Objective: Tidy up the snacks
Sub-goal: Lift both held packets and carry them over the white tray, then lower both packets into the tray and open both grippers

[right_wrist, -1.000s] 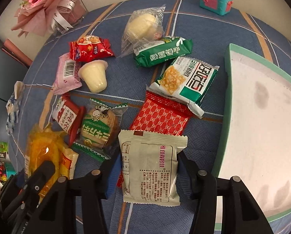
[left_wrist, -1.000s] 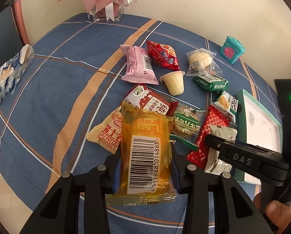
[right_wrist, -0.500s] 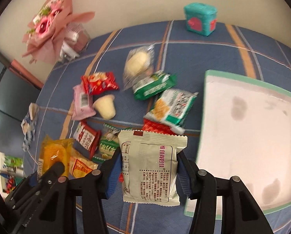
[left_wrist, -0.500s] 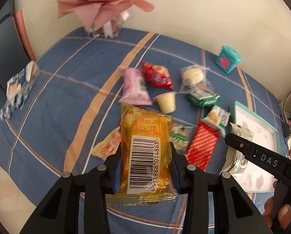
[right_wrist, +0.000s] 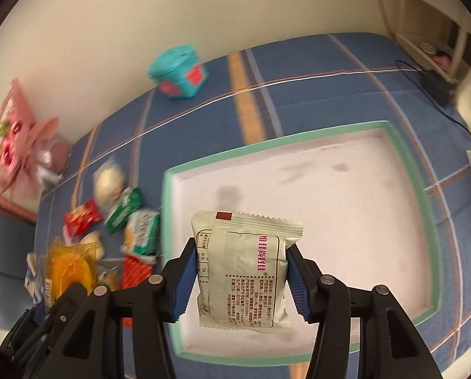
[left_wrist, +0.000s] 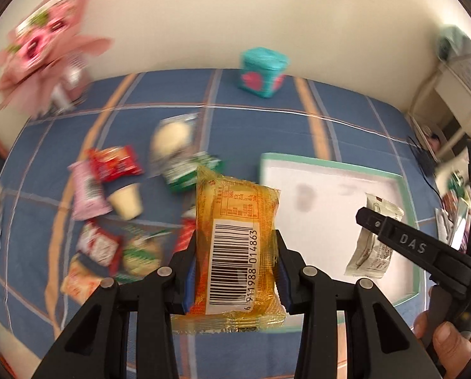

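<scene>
Blue plaid cloth covers the table (right_wrist: pixel 314 72). Left gripper (left_wrist: pixel 235 271) clamps a glossy orange packet (left_wrist: pixel 235 240), held over the tray's left rim. Right gripper (right_wrist: pixel 240 271) clamps a matte grey-white pouch (right_wrist: pixel 245 268) above the shallow, green-rimmed rectangular tray (right_wrist: pixel 425 208). Crinkled snacks (right_wrist: pixel 121 211) lie left.

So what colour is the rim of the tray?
Mint green rim, white inside; clearest in the right wrist view.
</scene>
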### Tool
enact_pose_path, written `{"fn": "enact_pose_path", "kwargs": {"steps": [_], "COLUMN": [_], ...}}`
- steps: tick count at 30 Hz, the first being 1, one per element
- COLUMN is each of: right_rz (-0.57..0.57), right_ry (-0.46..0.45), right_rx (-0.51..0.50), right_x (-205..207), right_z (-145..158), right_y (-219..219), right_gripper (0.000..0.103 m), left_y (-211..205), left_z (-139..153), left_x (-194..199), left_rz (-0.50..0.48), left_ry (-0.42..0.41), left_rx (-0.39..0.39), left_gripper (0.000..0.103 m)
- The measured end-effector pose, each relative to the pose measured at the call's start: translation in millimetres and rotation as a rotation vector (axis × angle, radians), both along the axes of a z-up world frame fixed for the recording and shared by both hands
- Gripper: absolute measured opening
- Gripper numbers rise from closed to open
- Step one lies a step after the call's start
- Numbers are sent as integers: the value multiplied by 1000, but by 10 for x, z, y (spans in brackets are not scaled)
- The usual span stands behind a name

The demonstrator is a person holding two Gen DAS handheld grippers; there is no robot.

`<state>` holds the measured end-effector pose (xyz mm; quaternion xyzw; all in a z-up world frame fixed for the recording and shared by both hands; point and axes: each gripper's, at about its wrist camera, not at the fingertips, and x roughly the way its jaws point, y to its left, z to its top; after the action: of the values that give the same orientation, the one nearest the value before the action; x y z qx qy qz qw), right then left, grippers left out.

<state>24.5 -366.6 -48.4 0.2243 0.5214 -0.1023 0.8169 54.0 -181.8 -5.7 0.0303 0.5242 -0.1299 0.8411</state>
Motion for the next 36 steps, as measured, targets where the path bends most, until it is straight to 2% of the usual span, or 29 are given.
{"fn": "enact_pose_path", "kwargs": {"steps": [5,8,16,17,19,21,23,25,28,30,33,36], "right_rz": [-96,-122,-168,-171,-175,-163,-149,-140,-137,-136,-135,-131], "right_ry": [3,-1,-7,-3,7,8,9,8,9,9,10,11], "right_rx": [26,6,-57,-61,-72,-79,-90,-98,-95,-101,-95,-95], "right_x": [-40,-7,66,84,91,100,107,97,62,24,-38,-108], "right_z": [-107,-159,-229,-239,-242,-238,-222,-189,-138,-97,-51,-4], "right_y": [-476,-649,-899,-914,-936,-916,-883,-848,-817,-798,-776,-733], "right_gripper": [55,55,57,57,59,71,79,80,84,93,99,103], "left_y": [-532,-826,-1115,-1113,-1093,-1055,-1024,-982,-901,-829,-732,-614], "left_z": [-113,-257,-581,-616,-635,-617,-591,-554,-511,-469,-440,-408], "left_x": [94,184,333,354,382,388,386,367,342,321,285,242], "left_rz": [-59,-76,-86,-81,-67,-50,-40,-34,-21,-4,20,43], "left_ry": [11,17,32,30,29,20,14,7,0,-9,-30,-47], "left_rx": [-18,-33,-40,-33,-17,-18,-7,10,12,20,39,45], "left_gripper": [42,42,42,44,62,69,70,77,79,81,93,94]}}
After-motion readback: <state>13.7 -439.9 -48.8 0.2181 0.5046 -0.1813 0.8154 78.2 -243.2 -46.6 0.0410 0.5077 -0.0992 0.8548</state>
